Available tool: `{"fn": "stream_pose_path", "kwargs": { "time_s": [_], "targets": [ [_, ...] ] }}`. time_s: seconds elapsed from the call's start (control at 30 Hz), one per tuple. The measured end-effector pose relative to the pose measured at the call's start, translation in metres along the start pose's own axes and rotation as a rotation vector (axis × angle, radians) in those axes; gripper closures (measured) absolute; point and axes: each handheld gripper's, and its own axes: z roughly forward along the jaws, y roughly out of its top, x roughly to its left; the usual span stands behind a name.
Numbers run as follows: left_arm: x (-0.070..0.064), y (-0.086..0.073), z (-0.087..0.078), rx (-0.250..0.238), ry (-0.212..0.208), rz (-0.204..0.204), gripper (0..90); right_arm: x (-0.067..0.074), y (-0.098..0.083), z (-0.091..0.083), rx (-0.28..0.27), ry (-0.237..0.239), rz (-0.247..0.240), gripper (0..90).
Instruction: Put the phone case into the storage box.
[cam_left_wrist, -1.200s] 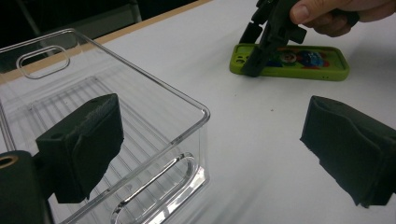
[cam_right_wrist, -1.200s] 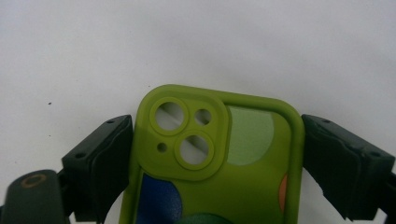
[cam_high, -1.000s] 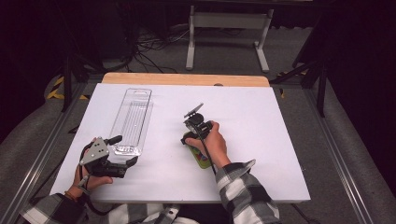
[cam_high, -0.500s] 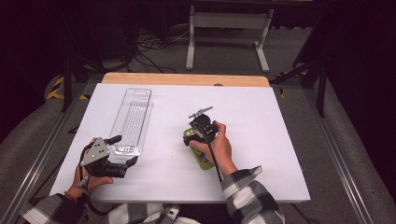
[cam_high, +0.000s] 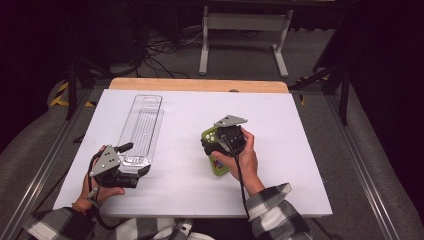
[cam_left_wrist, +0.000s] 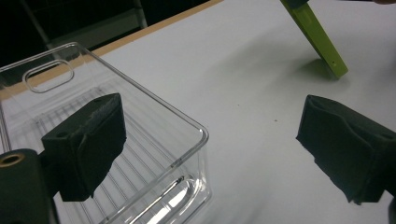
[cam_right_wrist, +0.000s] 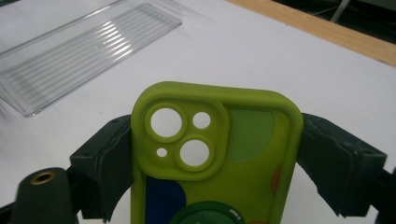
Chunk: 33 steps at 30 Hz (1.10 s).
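Right claw grips the green phone case by its long sides, well right of the clear tray. Left claw gapes empty, straddling the tray's near corner.

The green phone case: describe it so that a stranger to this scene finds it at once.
Start at the white table and look right of its middle, where the right tool grips the green phone case by its two long sides. It is lime green with round camera cut-outs in one corner, unlike the long clear plastic tray lying to its left.
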Motion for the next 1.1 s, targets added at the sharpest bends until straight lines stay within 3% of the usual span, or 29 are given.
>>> {"fn": "stream_pose_path", "kwargs": {
  "time_s": [0.27, 0.43, 0.67, 1.1],
  "targets": [
    [-0.003, 0.006, 0.001, -0.018, 0.027, 0.030, 7.2, 0.001, 0.001, -0.009, -0.071, 0.007, -0.026, 16.2],
    [-0.005, 0.009, 0.000, -0.023, 0.031, 0.045, 7.0, 0.002, 0.003, -0.014, -0.086, 0.019, -0.044, 16.1],
    [-0.002, 0.012, 0.005, -0.023, 0.040, 0.023, 7.5, 0.001, 0.006, -0.020, -0.121, 0.018, -0.044, 16.2],
    [-0.003, 0.027, 0.015, -0.052, 0.006, 0.006, 7.7, 0.001, 0.009, -0.035, -0.221, 0.005, -0.027, 16.1]
  ]
}}
